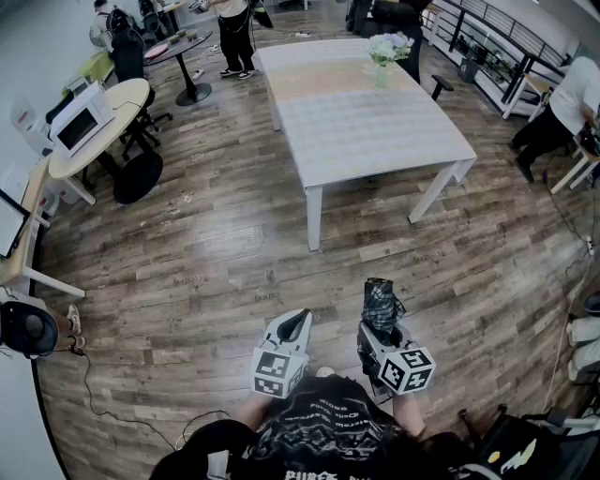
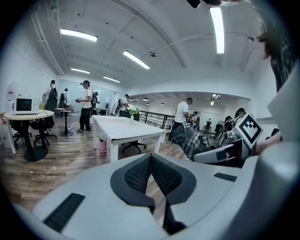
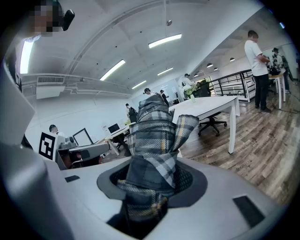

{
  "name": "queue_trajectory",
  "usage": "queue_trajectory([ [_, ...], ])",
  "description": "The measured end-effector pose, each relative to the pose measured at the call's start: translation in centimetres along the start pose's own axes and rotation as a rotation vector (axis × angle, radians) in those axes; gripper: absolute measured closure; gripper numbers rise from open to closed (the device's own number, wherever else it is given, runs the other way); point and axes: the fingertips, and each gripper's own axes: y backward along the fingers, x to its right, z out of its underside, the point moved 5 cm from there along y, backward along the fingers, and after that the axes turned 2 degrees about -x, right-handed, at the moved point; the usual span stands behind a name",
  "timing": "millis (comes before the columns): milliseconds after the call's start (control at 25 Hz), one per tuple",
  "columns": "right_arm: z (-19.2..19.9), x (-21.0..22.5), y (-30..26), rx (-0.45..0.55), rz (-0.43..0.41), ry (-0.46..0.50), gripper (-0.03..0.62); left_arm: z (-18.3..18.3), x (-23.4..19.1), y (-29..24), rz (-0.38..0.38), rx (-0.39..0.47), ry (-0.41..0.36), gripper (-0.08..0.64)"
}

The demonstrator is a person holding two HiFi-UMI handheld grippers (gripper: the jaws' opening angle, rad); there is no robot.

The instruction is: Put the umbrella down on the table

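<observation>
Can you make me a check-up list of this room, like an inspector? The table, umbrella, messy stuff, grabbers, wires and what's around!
Surface: white table, ahead across the wood floor.
Job's things: folded plaid umbrella, not yet on the table.
Clutter: vase of flowers at the table's far end.
Grippers: right hand-held gripper shut on the umbrella; left hand-held gripper shut, empty.
Cables: black cable on the floor, left.
Surroundings: round table with microwave; people standing; railing.
</observation>
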Motion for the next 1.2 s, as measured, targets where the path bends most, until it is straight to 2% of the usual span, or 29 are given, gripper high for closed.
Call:
queue_trajectory([
  [840,0.2,-5.2,-4.7,0.060,0.094,-0.026,0.391,0.7,-7.3,1.7,0.075,-0.009,-0.019,0.540],
  [1200,1.1,-6.4,-7.0,0.026,0.083,-0.034,0.388,1.3,-9.5,1.4,0.069,-0.025,-0.002,0.540],
])
